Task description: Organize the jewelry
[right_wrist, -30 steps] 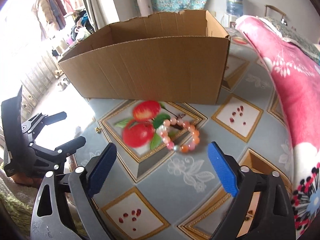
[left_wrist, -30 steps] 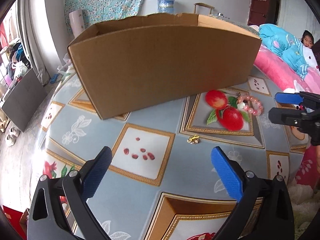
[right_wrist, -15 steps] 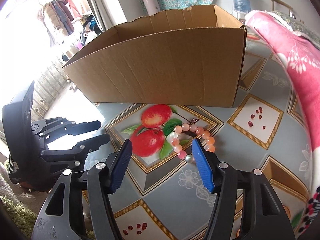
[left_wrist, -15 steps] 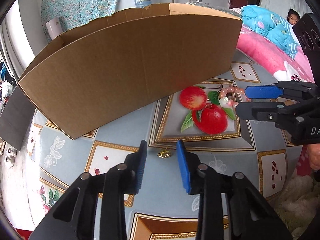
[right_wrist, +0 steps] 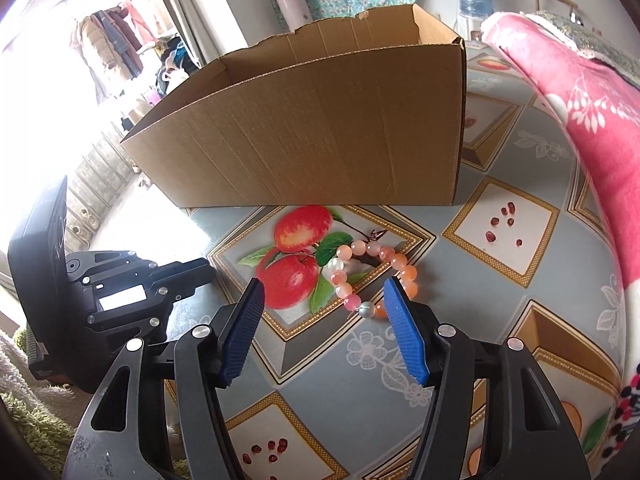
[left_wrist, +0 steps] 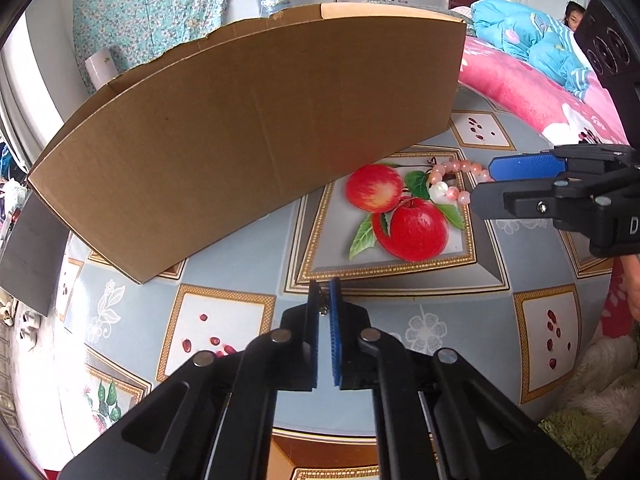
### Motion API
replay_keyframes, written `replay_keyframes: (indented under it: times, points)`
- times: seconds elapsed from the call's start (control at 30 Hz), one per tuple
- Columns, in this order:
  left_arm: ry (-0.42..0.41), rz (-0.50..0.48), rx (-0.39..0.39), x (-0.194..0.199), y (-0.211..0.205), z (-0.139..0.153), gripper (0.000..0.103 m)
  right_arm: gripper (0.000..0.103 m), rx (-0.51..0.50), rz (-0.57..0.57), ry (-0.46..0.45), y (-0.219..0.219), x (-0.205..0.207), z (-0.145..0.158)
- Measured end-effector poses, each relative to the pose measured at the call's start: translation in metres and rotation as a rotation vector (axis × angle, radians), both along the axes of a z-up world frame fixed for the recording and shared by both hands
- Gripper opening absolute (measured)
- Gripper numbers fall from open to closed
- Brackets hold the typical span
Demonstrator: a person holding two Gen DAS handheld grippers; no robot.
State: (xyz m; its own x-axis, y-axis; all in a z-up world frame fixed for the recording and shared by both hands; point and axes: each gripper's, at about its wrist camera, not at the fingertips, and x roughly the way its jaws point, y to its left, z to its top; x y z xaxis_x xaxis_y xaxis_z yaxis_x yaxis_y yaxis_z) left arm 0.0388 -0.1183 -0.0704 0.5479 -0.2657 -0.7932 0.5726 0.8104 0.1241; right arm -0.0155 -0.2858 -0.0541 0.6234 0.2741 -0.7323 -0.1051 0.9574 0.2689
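1. Left gripper point(left_wrist: 325, 294): blue pads drawn together at the tips, with only a sliver of gap between them. A small gold trinket point(left_wrist: 323, 310) sits pinched in that gap, partly hidden; it reads as an earring or charm, too small to be sure. The jaws have just been closing, with the trinket between them.

2. Right gripper point(right_wrist: 323, 295): jaws stand partway open and grip nothing. The near arc of the bead bracelet point(right_wrist: 374, 276) lies in the gap, close against the right pad; contact cannot be confirmed. The jaws have just been closing around it.

3. The bracelet lies flat on the patterned tablecloth point(right_wrist: 500, 328), beside the printed apples and just in front of the cardboard box point(right_wrist: 320, 128). Its ring extends away from the right jaws toward the box.

4. Key relation: the open-topped box stands directly ahead of both grippers. The right gripper is nearer the bracelet; the left already has its piece.

5. Judgement: next comes lifting over the near wall. The tiny trinket could slip from the pads.
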Motion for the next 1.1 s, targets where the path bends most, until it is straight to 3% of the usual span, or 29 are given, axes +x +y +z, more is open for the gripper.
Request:
replay_keyframes:
  times: [0.3,0.77,1.1]
  points:
    - [-0.016,0.020,-0.046,-0.004,0.015,0.008,0.004,0.057,-0.038,-0.022,0.002,0.003,-0.003,0.007]
    - [0.009,0.083,-0.086,0.000,0.041,0.003,0.004,0.030,-0.124,0.006,0.124,0.026,0.036,-0.007]
    - [0.024,0.087,-0.101,0.003,0.042,0.003,0.004,0.028,-0.207,0.014,0.129,0.044,0.045,-0.010]
